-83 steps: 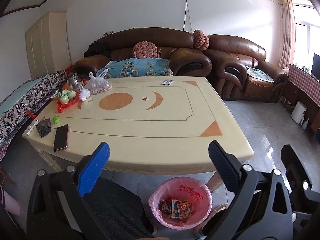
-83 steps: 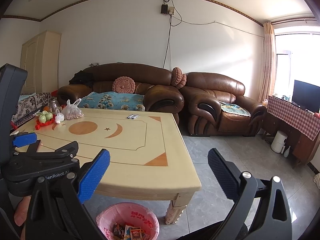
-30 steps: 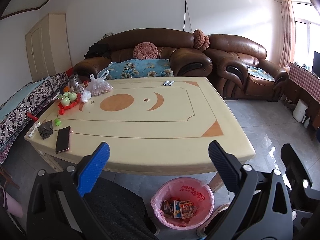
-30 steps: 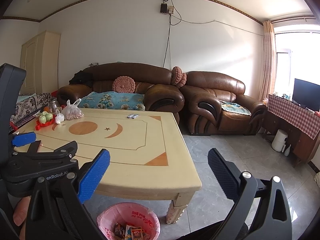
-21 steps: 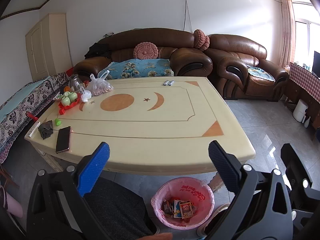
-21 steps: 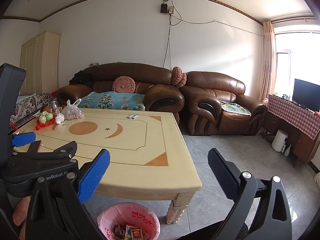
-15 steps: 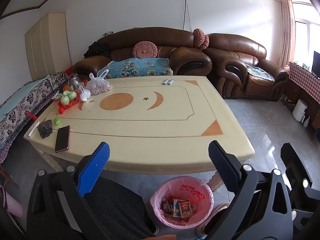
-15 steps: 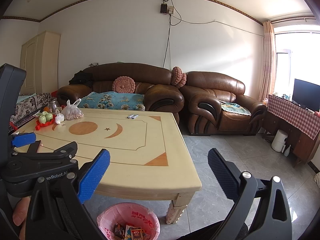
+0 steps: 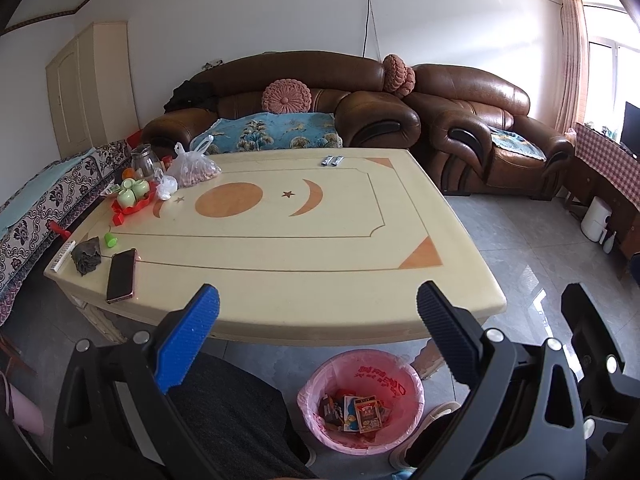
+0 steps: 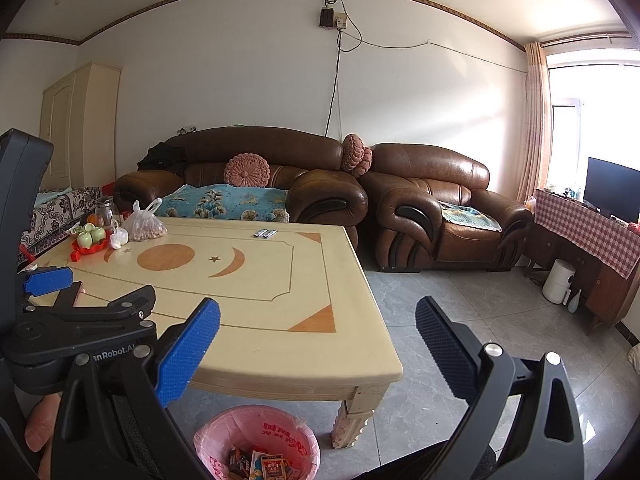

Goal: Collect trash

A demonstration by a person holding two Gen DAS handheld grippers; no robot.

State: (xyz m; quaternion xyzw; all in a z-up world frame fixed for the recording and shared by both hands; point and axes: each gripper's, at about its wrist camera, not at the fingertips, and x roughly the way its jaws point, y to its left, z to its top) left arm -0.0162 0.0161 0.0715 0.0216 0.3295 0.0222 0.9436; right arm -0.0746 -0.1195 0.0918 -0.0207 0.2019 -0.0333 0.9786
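A pink-lined trash bin [image 9: 361, 402] stands on the floor under the near edge of the cream table [image 9: 288, 240]; several wrappers and small boxes lie inside it. The same bin [image 10: 258, 446] shows at the bottom of the right wrist view. My left gripper [image 9: 318, 312] hangs open and empty above the bin, in front of the table edge. My right gripper [image 10: 318, 316] is open and empty too, a little to the right. Two small silver wrappers [image 9: 333, 160] lie near the table's far edge. A dark crumpled scrap [image 9: 86, 256] sits at the near left corner.
A phone [image 9: 121, 275], a green cap [image 9: 111, 239], a red tray with green cups [image 9: 134, 198], a glass jar and a bag of nuts [image 9: 194, 168] crowd the table's left side. Brown leather sofas [image 9: 304, 100] stand behind. A person's dark trouser leg [image 9: 224, 412] is below.
Both views shifted only slightly, as from small hand sway. Both grippers stay open and empty, and the bin and table items have not moved.
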